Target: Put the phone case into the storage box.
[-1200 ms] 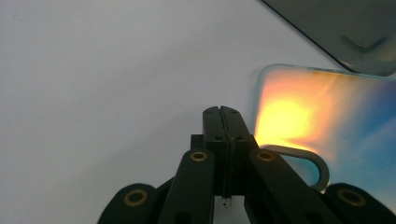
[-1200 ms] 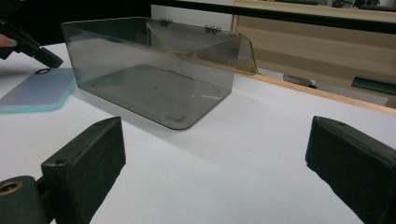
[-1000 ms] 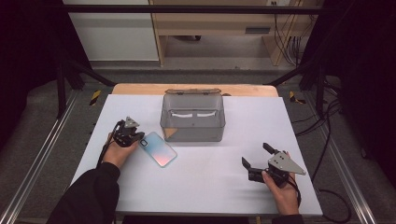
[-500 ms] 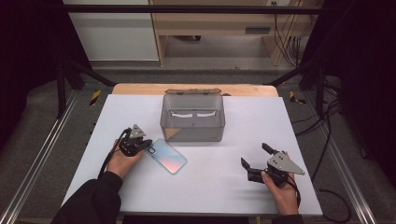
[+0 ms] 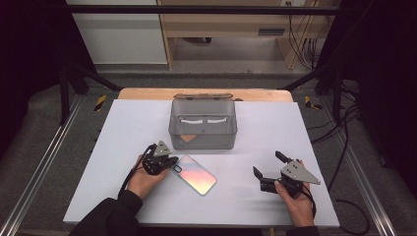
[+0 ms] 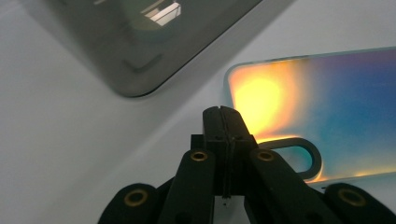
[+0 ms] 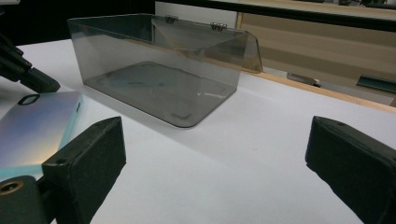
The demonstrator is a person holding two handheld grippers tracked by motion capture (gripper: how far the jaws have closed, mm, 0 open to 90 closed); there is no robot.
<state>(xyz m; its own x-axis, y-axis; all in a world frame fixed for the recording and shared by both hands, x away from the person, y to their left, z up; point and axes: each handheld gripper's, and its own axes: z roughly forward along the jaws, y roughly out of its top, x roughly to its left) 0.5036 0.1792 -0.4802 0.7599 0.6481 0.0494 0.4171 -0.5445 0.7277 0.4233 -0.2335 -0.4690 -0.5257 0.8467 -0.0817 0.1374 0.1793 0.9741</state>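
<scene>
An iridescent phone case (image 5: 196, 175) lies flat on the white table (image 5: 128, 123), in front of a clear smoky plastic box (image 5: 202, 125) with its hinged lid open. My left gripper (image 5: 172, 164) is shut, jaws pressed together with nothing between them. Its tip (image 6: 222, 112) rests against the case's camera-cutout end (image 6: 327, 102), near the box's corner (image 6: 140, 42). My right gripper (image 5: 267, 163) stands open at the front right, clear of everything. Between its wide jaws (image 7: 219, 154) I see the box (image 7: 159, 79), and at the left the case (image 7: 37, 126) and the left gripper (image 7: 23, 70).
The box holds what looks like a flat dark insert on its floor. A wooden strip (image 5: 206, 93) runs along the table's far edge. Metal rails flank the table, and cables lie on the floor at the right (image 5: 344, 123).
My left gripper has slid right and toward the front, and the phone case has moved the same way ahead of its tip. The right gripper has stayed put.
</scene>
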